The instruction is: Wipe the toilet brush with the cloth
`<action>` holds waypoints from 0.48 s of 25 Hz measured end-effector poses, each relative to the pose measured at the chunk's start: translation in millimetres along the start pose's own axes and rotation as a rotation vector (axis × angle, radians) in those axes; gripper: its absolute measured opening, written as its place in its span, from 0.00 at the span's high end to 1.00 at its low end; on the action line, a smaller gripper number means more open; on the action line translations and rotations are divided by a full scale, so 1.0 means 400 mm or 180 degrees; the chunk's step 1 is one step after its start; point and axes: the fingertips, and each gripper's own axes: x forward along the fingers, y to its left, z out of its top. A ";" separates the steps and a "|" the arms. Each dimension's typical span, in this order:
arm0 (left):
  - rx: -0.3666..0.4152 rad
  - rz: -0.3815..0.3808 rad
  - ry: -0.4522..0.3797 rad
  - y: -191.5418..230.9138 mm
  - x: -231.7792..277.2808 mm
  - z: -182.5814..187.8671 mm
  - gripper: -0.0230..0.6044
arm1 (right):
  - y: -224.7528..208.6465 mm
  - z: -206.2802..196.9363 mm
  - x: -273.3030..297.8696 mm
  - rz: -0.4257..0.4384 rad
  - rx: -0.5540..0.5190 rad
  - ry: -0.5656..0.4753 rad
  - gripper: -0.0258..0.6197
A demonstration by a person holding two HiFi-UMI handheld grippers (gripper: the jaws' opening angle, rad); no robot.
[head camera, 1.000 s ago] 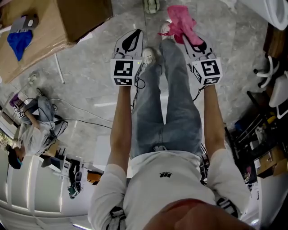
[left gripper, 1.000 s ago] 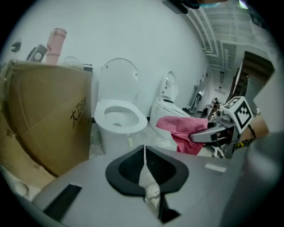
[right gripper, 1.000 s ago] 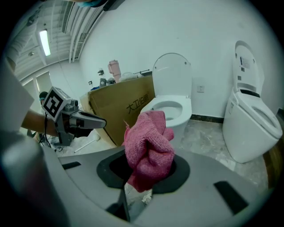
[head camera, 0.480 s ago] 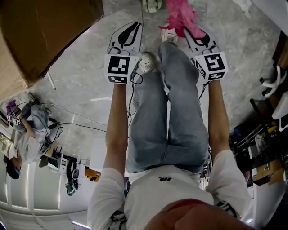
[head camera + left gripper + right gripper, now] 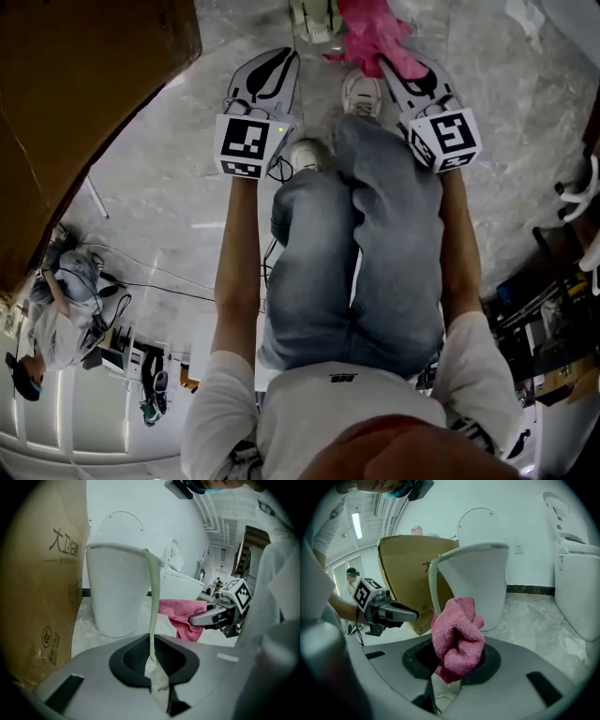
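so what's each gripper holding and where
Left gripper: the toilet brush, by the end of its thin pale handle. Right gripper: the bunched pink cloth, pinched at its lower edge.

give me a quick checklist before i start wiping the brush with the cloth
1. Left gripper shut on the brush handle: ok.
2. Right gripper shut on the cloth: ok.
3. Free cloth beyond the jaws for wiping: ok, a wad bulges out.
4. Cloth touching the handle: cannot tell; the left gripper view shows them side by side.
5. Bristle end located: cannot tell.
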 end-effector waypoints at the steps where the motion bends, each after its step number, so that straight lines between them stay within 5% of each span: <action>1: 0.0029 -0.0019 -0.0008 0.008 0.017 -0.014 0.94 | -0.004 -0.009 0.017 0.0010 0.0016 -0.0037 0.83; 12: 0.0495 -0.0369 -0.0044 0.034 0.171 -0.096 0.94 | -0.026 -0.090 0.172 0.0061 -0.0051 -0.0174 0.83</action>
